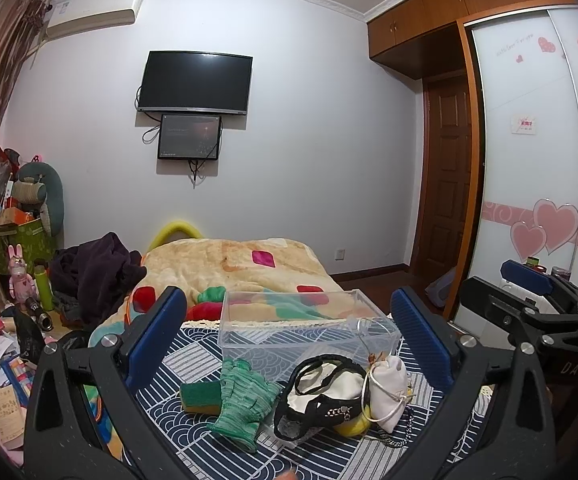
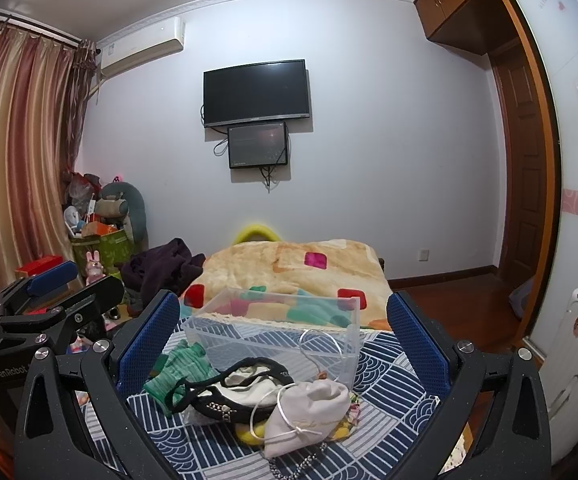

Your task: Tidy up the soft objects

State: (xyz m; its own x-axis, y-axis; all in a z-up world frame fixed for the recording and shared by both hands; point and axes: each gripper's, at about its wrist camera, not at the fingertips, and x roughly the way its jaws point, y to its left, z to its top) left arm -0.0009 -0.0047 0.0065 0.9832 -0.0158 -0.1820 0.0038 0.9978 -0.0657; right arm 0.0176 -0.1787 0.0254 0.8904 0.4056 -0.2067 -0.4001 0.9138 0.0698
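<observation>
Readable text first: your left tongs' frame reads "GenRobot" seen from the right wrist view, and your right tongs' frame reads "DAS" seen from the left wrist view; the writing on the wardrobe door (image 1: 529,128) and on its small card is too blurred to read. Your left tongs (image 1: 285,344) are spread wide with nothing between the blue pads; your right tongs (image 2: 285,344) likewise stand apart and empty. Both hover just above the near edge of the pile. The soft things sit in a cluster on the navy-and-white patterned cloth (image 1: 193,344) in front of you: a green knit glove (image 1: 245,400) lying over a green-and-yellow sponge (image 1: 199,396), a white pouch with black trim and black strap (image 1: 325,392) just beside it, and a white drawstring bag (image 2: 309,412) with a white cord, touching the pouch. Something yellow peeks out under the pouch and bag; can't tell what. A beaded chain (image 2: 297,464) trails from under the bag. Clear plastic bin (image 1: 305,320) stands just behind the pile, empty as far as visible. Beyond it, a bed with a beige blanket (image 2: 289,264) with coloured patches.
</observation>
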